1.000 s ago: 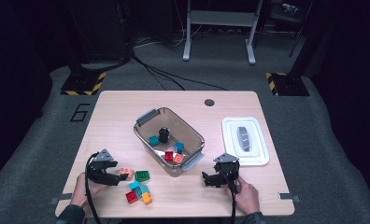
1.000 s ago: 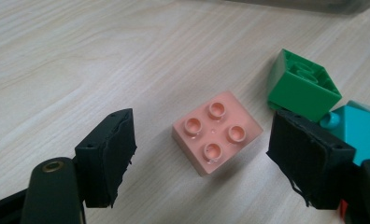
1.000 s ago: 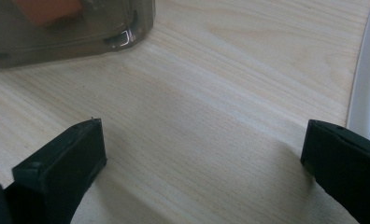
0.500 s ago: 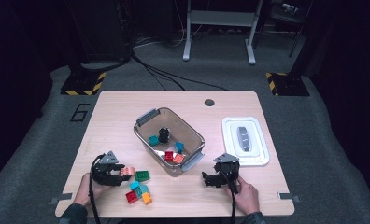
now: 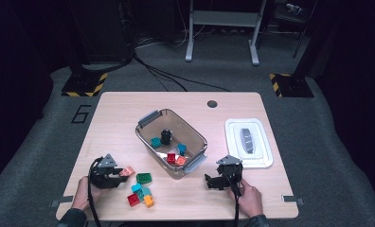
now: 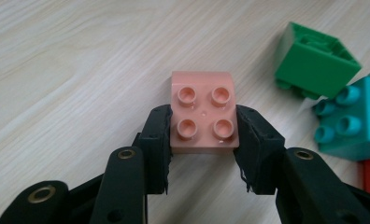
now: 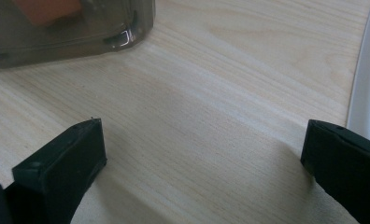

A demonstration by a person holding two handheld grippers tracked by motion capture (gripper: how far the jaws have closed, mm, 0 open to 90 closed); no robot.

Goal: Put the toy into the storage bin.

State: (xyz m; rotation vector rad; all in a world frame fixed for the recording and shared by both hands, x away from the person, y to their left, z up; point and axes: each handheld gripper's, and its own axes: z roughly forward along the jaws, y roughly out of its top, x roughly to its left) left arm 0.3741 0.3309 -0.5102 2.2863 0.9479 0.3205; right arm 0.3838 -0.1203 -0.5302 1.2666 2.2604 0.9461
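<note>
**Pink brick between the left jaws, ready to go to the bin**

Your left tool [image 6: 202, 140] is closed on the pink brick [image 6: 203, 112]; the two black pads press its opposite side walls, studs facing up. In the high view this brick [image 5: 127, 171] sits at the front left of the bench [image 5: 119, 118], at about 8 o'clock from the clear bin [image 5: 150, 137].

I judge the brick as light, hard and stiff plastic, so it does not bend or break under the jaws. Its walls are smooth and glossy, so it may slip or turn if you hold it only by the near edge. The pads now cover mainly the near half; a grip more at the middle of the walls looks safer to me.

Just at 3 o'clock from it in the high view lie the green brick [image 5: 144, 178] and, nearer to you, a small heap with the teal brick [image 5: 137, 188], a red brick [image 5: 133, 199] and an orange brick [image 5: 149, 201]. They are near but do not touch the pink one. The near wall of the bin stands in the way, so you need to lift over its rim.

Your right tool [image 7: 202, 158] is open and holds nothing, low over the bare wood between the bin corner and the white lid [image 5: 248, 144].
</note>
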